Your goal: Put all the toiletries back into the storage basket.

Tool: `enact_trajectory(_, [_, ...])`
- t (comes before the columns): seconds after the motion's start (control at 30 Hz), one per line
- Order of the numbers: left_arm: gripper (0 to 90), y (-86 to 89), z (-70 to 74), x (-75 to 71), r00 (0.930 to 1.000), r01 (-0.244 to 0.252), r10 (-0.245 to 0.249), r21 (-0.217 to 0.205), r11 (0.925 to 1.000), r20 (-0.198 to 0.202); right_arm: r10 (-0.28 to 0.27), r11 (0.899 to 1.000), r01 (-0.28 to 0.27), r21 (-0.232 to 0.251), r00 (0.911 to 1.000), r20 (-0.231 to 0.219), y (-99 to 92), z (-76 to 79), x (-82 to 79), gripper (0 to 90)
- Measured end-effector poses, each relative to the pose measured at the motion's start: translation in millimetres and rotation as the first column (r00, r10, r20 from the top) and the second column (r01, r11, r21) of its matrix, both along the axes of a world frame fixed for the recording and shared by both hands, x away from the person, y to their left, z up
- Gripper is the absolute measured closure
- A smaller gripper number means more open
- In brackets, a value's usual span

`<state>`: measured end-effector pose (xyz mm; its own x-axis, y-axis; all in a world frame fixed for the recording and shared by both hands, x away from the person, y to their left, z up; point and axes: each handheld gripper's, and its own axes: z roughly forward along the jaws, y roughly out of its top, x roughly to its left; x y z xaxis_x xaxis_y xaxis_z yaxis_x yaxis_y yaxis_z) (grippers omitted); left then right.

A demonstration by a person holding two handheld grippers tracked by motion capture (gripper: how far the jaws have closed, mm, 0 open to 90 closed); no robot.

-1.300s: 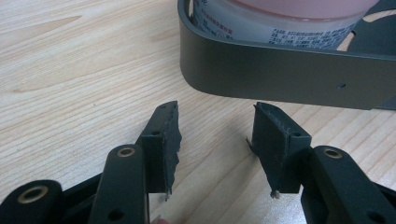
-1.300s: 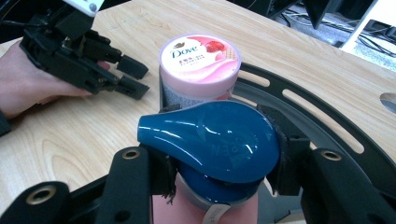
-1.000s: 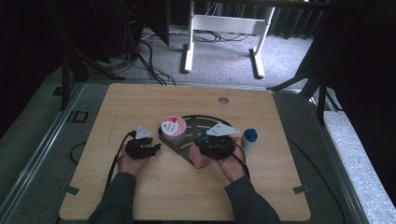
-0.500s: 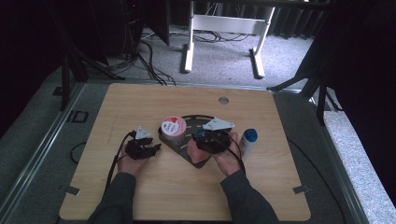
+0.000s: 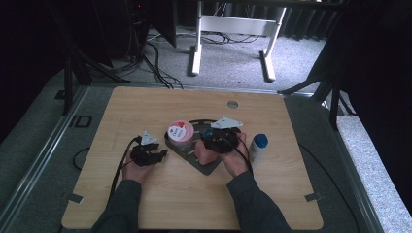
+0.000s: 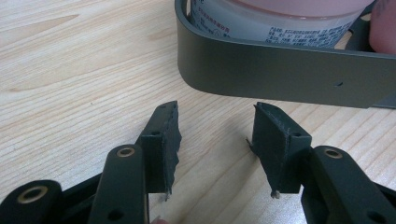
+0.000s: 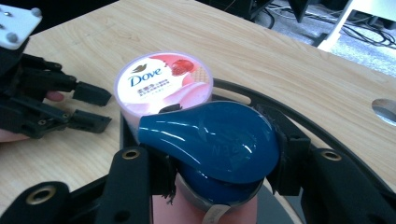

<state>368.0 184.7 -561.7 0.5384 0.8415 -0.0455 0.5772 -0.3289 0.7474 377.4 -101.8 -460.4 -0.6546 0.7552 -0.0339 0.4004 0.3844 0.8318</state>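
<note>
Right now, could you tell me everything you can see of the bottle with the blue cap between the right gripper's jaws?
The bottle has a glossy dark-blue, teardrop-shaped flip cap and a pink body below it. The right gripper clamps it at the cap, upright, over the dark tray, beside the Dove tub.

I see a light wooden bench (image 5: 145, 194) standing on grey carpet floor (image 5: 233, 58). Behind it is a white metal frame (image 5: 233, 24), black cables (image 5: 155, 63) lie on the floor, and dark curtains (image 5: 379, 73) close the sides.
</note>
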Motion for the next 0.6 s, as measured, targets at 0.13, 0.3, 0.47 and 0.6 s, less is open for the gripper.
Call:
enact_trajectory(0.13, [51.2, 0.1, 0.0, 0.1, 1.0, 0.001, -0.001, -0.001, 1.0, 0.0, -0.01, 1.0, 0.01, -0.007, 1.0, 0.003, 0.6, 1.2, 4.7, 52.1])
enact_trajectory(0.3, [51.0, 0.2, 0.1, 0.1, 1.0, 0.003, -0.003, -0.002, 1.0, -0.003, -0.026, 1.0, 0.026, -0.006, 0.9996, 0.006, 1.8, 1.4, 10.9, 52.1])
enact_trajectory(0.47, [51.0, 0.2, 0.0, 0.1, 1.0, 0.005, -0.005, -0.002, 1.0, -0.001, -0.041, 0.999, 0.041, -0.006, 0.9992, 0.003, 4.5, 0.8, 16.3, 52.1])
enact_trajectory(0.6, [51.0, 0.2, 0.0, 0.1, 1.0, 0.005, -0.005, -0.002, 1.0, -0.001, -0.045, 0.999, 0.045, -0.015, 0.999, 0.007, 7.1, 1.1, 22.0, 52.1])
